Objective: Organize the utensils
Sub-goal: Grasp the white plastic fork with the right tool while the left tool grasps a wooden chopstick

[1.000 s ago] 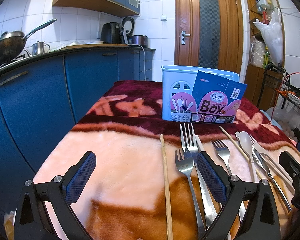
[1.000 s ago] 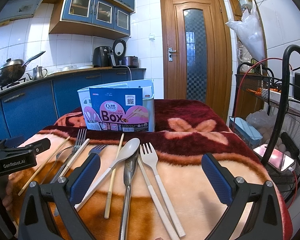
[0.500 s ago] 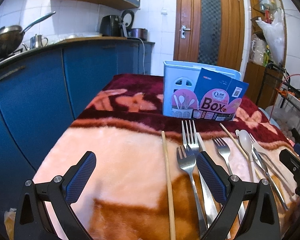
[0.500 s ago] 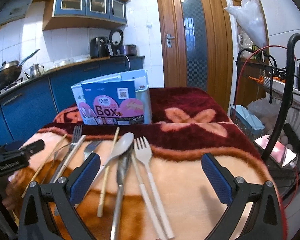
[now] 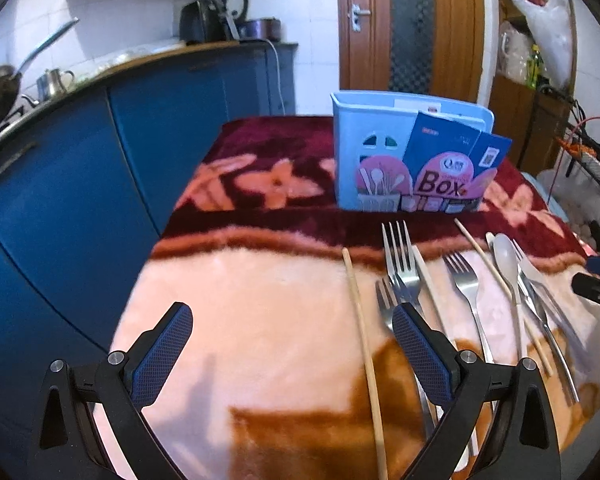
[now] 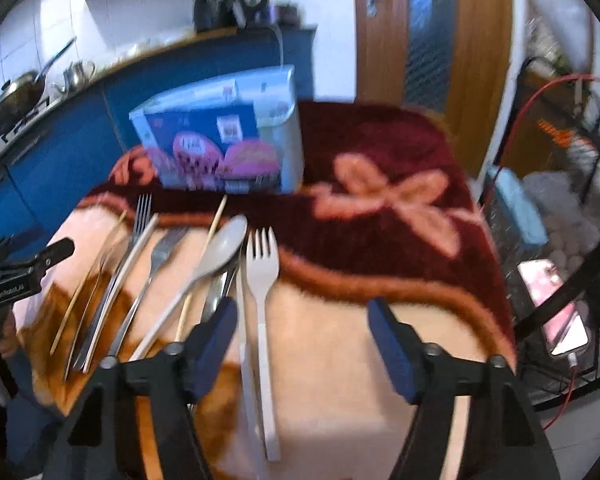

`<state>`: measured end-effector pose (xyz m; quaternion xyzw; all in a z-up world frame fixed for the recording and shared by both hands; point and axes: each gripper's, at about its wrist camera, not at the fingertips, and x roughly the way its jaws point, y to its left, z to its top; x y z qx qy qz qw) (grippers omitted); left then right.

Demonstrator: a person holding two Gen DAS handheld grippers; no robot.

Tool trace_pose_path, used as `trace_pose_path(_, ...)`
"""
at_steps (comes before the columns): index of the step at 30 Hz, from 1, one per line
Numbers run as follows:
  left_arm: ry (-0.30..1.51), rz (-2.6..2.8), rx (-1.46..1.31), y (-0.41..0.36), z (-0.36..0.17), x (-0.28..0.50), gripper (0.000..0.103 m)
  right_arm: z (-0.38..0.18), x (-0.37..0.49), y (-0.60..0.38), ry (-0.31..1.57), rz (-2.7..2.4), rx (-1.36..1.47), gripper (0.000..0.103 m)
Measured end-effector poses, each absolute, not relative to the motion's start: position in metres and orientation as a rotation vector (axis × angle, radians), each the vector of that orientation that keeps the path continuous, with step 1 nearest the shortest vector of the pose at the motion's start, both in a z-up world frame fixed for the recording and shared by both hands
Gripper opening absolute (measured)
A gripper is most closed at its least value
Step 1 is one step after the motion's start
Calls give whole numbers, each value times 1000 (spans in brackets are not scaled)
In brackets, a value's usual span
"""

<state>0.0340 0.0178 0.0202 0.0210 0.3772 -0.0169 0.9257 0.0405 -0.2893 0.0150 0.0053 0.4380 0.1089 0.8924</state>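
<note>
White plastic fork (image 6: 261,276), probably light and a little slippery, lay flat on the plush blanket (image 6: 340,340) just before the right gripper (image 6: 300,344), whose jaws stood wide open and empty, so its thin handle seemed the best hold.

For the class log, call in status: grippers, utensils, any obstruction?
Left gripper and right gripper open, empty. Utensils loose on blanket; white fork between right fingers. Utensil box behind, path unobstructed.
</note>
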Motion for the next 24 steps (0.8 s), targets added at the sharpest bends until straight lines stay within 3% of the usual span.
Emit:
trace_pose_path(5, 874, -95, 85, 9, 17, 45, 90, 13, 54, -285, 1016, 264, -13, 48)
trace_pose_path(10, 951, -157, 138, -2, 13, 57, 75, 16, 63, -271, 1083, 333, -68, 43)
trace_pose_path(12, 996, -172, 140, -3, 9, 63, 61, 13, 68, -268, 1117, 341, -86, 38)
trace_pose_path(17, 1098, -199, 110, -4, -1, 76, 43, 8, 79, -265, 1180, 325, -134, 28)
trace_pose_path(24, 1165, -217, 126, -8, -4, 85, 40, 7, 92, -260, 1222, 331, -149, 19)
